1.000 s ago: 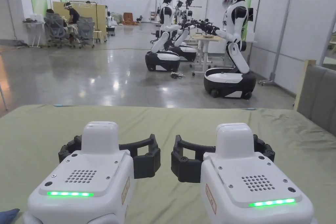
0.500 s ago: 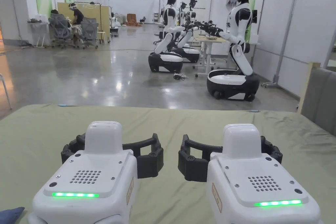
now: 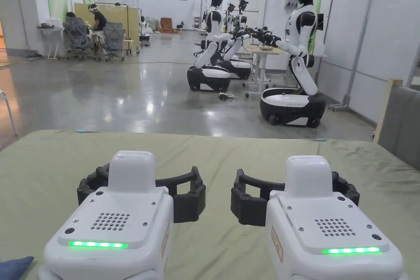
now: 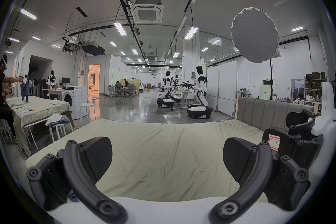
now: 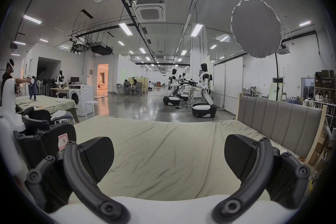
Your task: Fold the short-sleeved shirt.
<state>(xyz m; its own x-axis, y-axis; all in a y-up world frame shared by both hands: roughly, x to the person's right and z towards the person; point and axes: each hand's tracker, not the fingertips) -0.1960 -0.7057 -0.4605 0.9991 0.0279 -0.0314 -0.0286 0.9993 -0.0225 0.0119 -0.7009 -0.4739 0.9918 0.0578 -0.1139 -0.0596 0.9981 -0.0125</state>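
Observation:
My left gripper (image 3: 141, 190) and right gripper (image 3: 295, 199) hover side by side, low over the olive-green sheet (image 3: 221, 153) of a bed. Both are open, with nothing between the jaws. In the left gripper view its ribbed pads (image 4: 96, 157) stand wide apart over bare sheet (image 4: 167, 146), and the right gripper (image 4: 291, 137) is close on the right. The right gripper view shows the same wide gap between its pads (image 5: 238, 155), with the left gripper (image 5: 45, 133) at the left. A corner of dark blue cloth (image 3: 14, 266) lies at the bed's near left edge; I cannot tell what garment it is.
A grey padded headboard (image 3: 400, 125) borders the bed on the right. Beyond the far edge is polished floor with humanoid robots (image 3: 293, 100). To the left, a person lifts a blue garment (image 4: 25, 88) over another covered table. A stool with piled clothes (image 4: 58, 118) stands beside it.
The head camera has shifted a little. The two grippers have drifted slightly apart, the right one moving right. Both stay open and hold nothing.

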